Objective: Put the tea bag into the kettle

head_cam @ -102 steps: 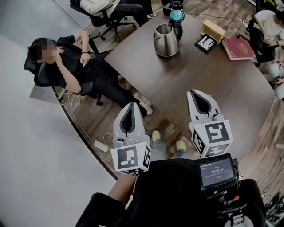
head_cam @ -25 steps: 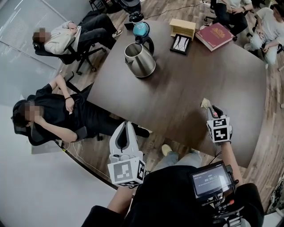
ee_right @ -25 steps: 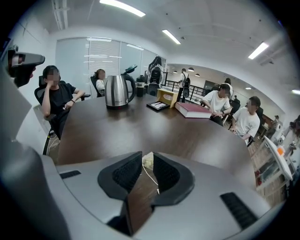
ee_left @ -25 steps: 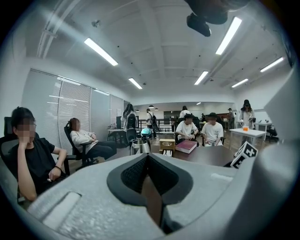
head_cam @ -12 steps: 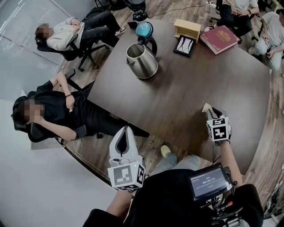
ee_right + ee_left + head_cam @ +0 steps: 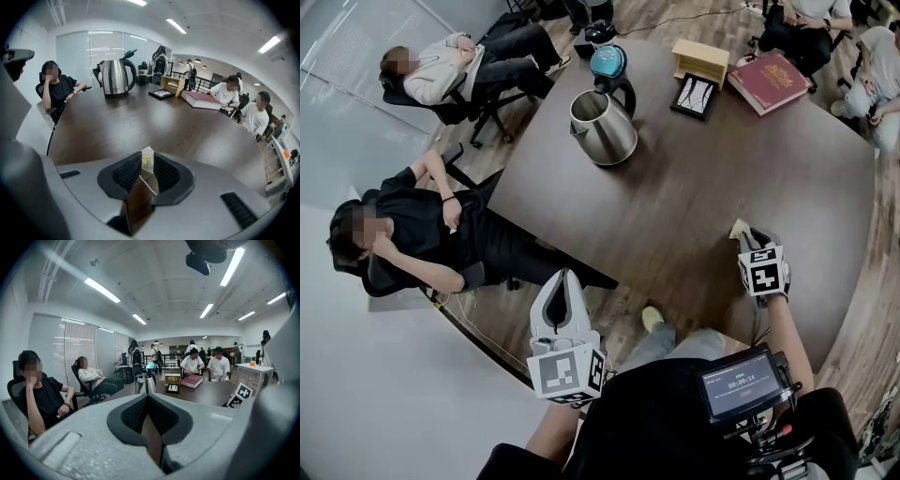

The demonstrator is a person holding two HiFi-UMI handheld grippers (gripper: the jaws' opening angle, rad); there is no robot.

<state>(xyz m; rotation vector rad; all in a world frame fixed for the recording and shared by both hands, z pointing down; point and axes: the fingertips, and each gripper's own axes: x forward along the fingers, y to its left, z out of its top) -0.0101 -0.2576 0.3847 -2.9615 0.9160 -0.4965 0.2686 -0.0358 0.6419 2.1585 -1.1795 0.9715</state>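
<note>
2 right gripper [image 6: 146, 163] jaws pinch the tea bag [image 6: 146, 157].

The kettle [image 6: 605, 129] is polished metal, the table [image 6: 694, 197] smooth dark wood, the tea bag [image 6: 147, 158] thin, gauzy paper.

Most of the tea bag [image 6: 147, 160] is hidden between the pinching jaws of the right claw [image 6: 146, 157]; only its pale tip and a thread show. The left claw [image 6: 147, 398] covers the base of the kettle [image 6: 146, 382]. Print on the far right red book [image 6: 778, 82] is too small to read.
</note>
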